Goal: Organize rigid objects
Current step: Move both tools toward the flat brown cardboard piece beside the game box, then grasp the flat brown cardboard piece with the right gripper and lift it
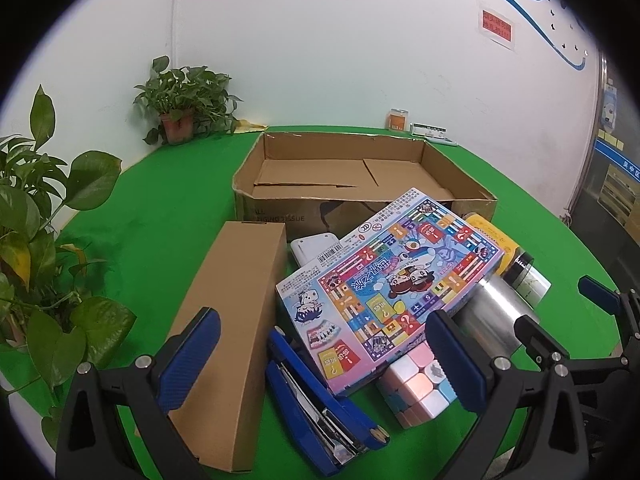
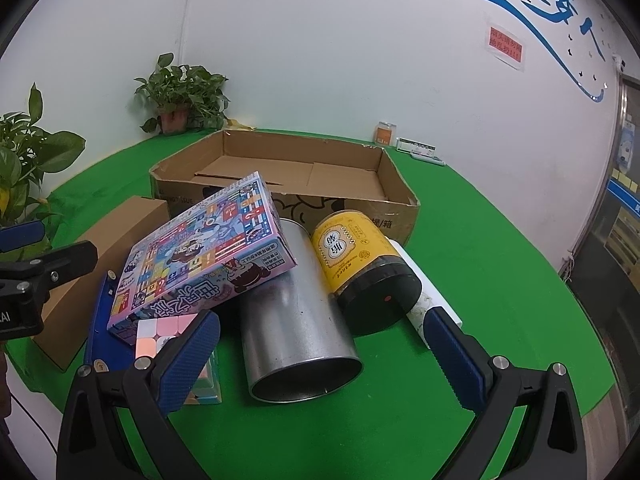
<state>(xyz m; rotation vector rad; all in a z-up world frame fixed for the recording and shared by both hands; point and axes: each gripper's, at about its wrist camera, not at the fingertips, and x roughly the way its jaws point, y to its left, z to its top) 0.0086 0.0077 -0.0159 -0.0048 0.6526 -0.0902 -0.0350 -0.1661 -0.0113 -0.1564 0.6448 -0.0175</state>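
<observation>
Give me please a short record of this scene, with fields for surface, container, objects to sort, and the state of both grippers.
surface: green table
container: open cardboard box, nothing inside
pile: board game box on top, leaning on the metal can
other objects: yellow jar, puzzle cube, blue stapler, long brown carton
left gripper: open, holds nothing
right gripper: open, holds nothing
background: potted plant

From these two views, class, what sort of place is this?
Probably an office or lab corner used as a demo station: a green-covered table, potted plants, and a wall slogan with a posted notice.
</observation>
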